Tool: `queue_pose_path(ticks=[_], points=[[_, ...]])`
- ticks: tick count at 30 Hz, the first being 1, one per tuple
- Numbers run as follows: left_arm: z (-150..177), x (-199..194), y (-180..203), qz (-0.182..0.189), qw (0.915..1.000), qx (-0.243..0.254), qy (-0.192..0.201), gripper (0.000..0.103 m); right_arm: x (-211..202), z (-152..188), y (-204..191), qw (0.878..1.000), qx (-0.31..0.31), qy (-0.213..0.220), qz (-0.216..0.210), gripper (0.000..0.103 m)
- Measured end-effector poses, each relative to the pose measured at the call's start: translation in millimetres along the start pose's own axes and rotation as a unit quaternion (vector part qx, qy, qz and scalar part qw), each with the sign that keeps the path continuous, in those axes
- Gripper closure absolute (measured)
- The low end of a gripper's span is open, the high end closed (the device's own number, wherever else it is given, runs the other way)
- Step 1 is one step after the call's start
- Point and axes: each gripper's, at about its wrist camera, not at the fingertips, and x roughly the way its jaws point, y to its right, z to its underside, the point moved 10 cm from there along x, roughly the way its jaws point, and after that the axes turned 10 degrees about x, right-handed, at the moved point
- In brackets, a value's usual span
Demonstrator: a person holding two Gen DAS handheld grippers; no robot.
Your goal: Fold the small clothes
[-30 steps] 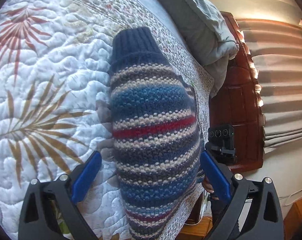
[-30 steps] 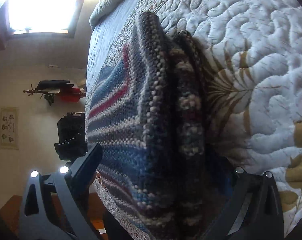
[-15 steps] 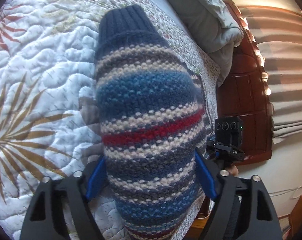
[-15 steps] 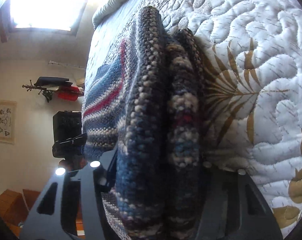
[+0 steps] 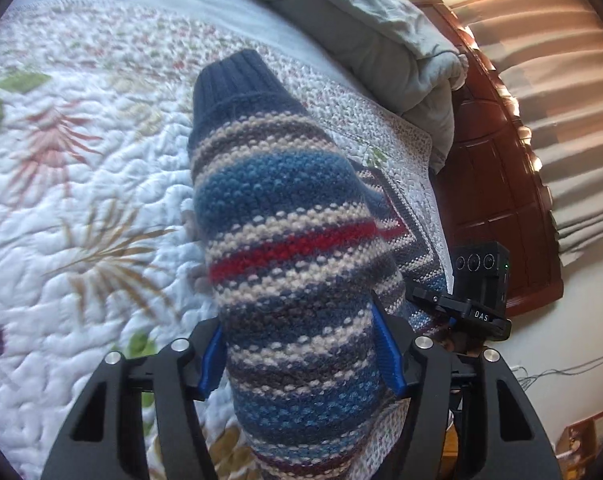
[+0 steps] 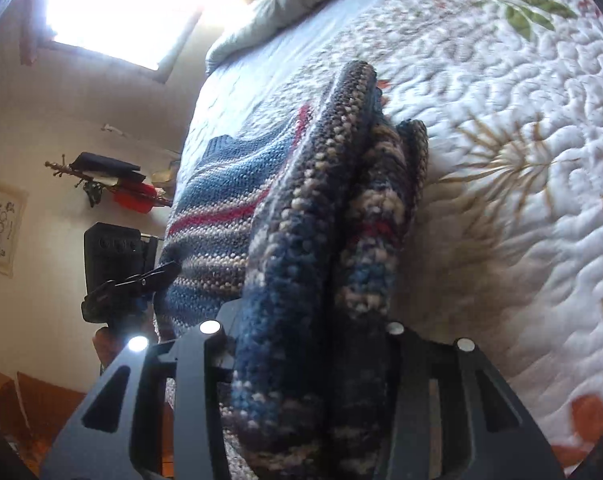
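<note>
A small striped knit sweater (image 5: 297, 264) in blue, cream, grey and red, with a navy ribbed cuff, lies on the quilted bedspread (image 5: 81, 184). My left gripper (image 5: 301, 356) is shut on the folded sweater, its blue pads (image 5: 387, 352) pressing both sides. In the right wrist view the sweater (image 6: 301, 248) shows as stacked folded layers, and my right gripper (image 6: 309, 364) is shut on their thick edge. Each view shows the other gripper at the sweater's far side: the right one (image 5: 477, 280), the left one (image 6: 117, 268).
A grey duvet (image 5: 381, 32) is bunched at the head of the bed beside a dark wooden headboard (image 5: 497, 184). A bright window (image 6: 117, 4) and a wall coat rack (image 6: 109, 184) lie beyond the bed edge.
Both grippers closed from open onto the sweater. Both views have shifted, and the left view is blurred by motion.
</note>
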Motion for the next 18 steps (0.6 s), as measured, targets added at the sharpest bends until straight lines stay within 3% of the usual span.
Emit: queue_pose_path(ticks=[5, 11, 18], points=[[37, -75, -3, -0.008, 0.9996, 0.012, 0.025, 0.041, 16, 52, -60, 0.999, -0.028, 0.006, -0.027, 0.064], [102, -156, -25, -0.002, 0.998, 0.007, 0.063, 0.041, 50, 137, -124, 0.997, -0.075, 0.017, -0.027, 0.064], [194, -220, -78, -0.024, 0.9959, -0.004, 0.087, 0.041, 113, 232, -159, 0.995, -0.102, -0.001, -0.017, 0.065]])
